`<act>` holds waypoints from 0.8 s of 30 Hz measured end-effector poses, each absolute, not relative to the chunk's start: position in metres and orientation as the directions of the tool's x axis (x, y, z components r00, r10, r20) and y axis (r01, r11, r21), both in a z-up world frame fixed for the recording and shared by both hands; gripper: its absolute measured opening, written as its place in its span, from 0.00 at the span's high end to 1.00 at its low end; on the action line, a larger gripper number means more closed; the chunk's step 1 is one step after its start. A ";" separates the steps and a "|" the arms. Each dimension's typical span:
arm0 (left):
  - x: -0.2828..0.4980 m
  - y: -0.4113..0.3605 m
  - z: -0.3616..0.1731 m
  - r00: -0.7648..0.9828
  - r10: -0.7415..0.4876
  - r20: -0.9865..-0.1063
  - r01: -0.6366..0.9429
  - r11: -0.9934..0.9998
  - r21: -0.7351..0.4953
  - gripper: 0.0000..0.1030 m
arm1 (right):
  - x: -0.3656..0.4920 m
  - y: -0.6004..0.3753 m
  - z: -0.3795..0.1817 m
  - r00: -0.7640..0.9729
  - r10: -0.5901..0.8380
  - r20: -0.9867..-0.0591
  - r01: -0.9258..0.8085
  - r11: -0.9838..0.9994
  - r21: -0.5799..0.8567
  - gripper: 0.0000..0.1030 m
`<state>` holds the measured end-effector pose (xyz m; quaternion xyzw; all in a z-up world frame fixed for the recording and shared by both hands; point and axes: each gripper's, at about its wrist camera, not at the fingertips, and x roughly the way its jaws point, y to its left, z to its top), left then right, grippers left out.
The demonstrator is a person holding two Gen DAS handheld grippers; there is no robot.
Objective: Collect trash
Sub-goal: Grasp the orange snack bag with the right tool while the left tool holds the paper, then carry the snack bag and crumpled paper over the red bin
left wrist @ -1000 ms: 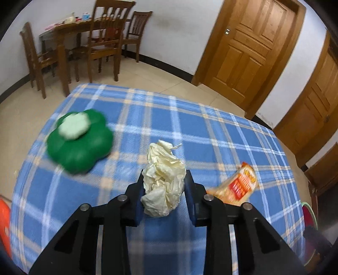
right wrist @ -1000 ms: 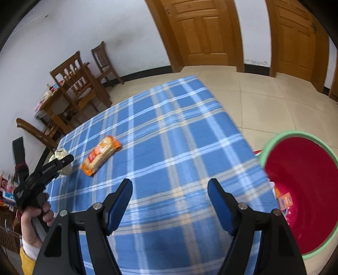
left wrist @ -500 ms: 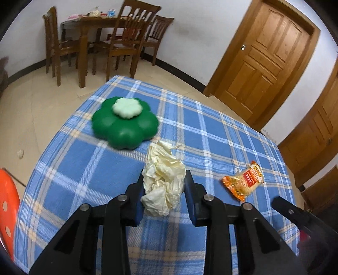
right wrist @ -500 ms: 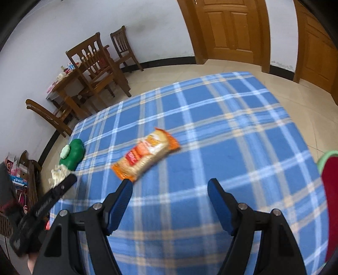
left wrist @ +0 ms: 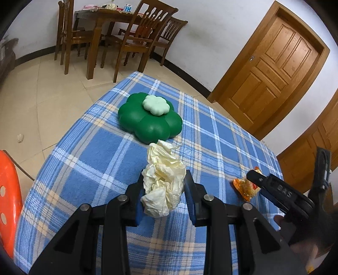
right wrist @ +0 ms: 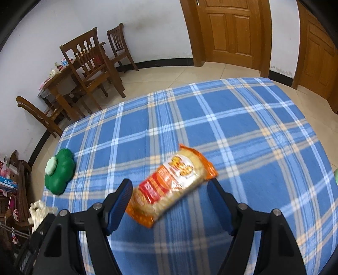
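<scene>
A home, by the look of its dining room; a wooden dining table (left wrist: 109,15) with small clutter on top stands by the white wall, wooden chairs (left wrist: 137,40) around it; panelled wooden doors (left wrist: 272,63) open off a tiled floor (left wrist: 42,88); nearer, a table under a blue plaid cloth (right wrist: 232,127).

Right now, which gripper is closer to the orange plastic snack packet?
Right. The right gripper, open, straddles the orange plastic snack packet; the left gripper, off to the side, clamps the crumpled white paper.
</scene>
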<state>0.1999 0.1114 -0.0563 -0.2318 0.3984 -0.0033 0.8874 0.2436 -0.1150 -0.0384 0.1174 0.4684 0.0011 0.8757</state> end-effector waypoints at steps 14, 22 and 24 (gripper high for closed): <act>0.198 0.111 -0.057 0.679 -0.217 -0.701 -0.164 0.886 -0.433 0.68 | 0.250 -0.100 -0.045 0.594 -0.004 -0.805 0.075 0.996 0.051 0.44; 0.192 0.098 -0.049 0.678 -0.249 -0.692 -0.122 0.890 -0.439 0.68 | 0.229 -0.125 -0.042 0.591 0.099 -0.801 0.007 0.992 0.128 0.58; 0.190 0.094 -0.047 0.677 -0.255 -0.690 -0.110 0.892 -0.438 0.68 | 0.222 -0.130 -0.041 0.586 0.120 -0.801 -0.003 0.989 0.147 0.58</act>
